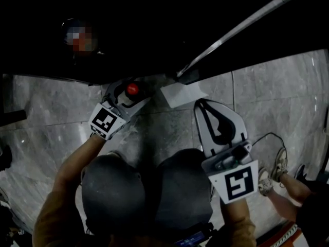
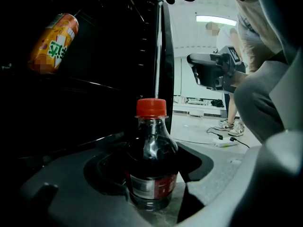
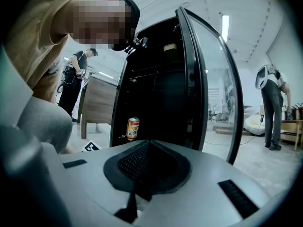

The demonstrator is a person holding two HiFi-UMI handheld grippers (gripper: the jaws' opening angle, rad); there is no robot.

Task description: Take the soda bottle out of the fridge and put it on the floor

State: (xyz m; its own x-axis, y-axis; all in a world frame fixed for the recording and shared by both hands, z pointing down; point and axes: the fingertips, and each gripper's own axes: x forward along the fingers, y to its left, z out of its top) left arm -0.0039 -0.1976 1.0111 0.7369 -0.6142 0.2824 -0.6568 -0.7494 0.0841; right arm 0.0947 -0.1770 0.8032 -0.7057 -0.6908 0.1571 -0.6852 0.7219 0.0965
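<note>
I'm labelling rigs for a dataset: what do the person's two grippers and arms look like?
The left gripper and right gripper are light grey plastic, with broad jaws lined by black textured pads. Each carries a white marker cube with black squares. The sleeves are tan-brown.

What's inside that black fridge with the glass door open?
One orange drink can stands low inside the fridge. The shelves above are mostly too dark to make out what else they hold, and the right gripper covers the fridge's very bottom.
</note>
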